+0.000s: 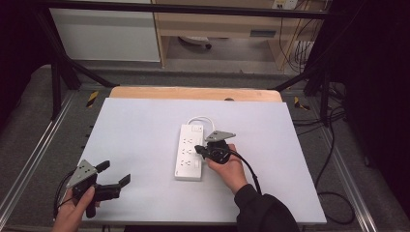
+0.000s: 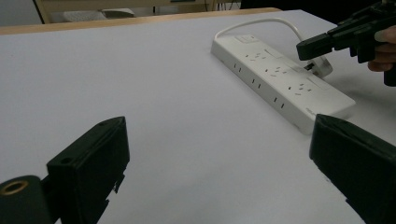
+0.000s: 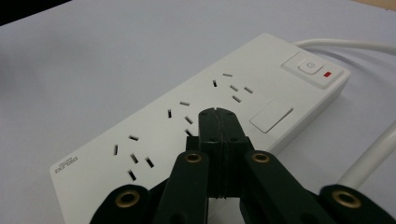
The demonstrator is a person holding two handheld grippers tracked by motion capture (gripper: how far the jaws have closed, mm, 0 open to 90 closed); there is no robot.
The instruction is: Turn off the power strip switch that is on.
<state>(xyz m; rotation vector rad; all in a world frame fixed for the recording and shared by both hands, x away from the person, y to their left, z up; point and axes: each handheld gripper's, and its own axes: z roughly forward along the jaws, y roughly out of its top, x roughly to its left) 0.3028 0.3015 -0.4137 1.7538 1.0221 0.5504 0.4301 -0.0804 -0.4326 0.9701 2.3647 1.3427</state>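
Trouble could come if we press our right hand-held gripper point(image 3: 218, 116), jaws together on nothing, onto the power strip point(image 1: 190, 151) off-centre: the light strip may skid across the white worktop point(image 1: 145, 145) or tilt. It lies mid-worktop, directly beneath those closed tips, its switch point(image 3: 310, 69) beyond them. Our left hand-held gripper point(image 1: 115, 177) waits nearer us, jaws apart, well clear.

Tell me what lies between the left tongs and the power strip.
Nothing: bare white table runs from the open left tongs to the power strip, as the high view and the left gripper view show.
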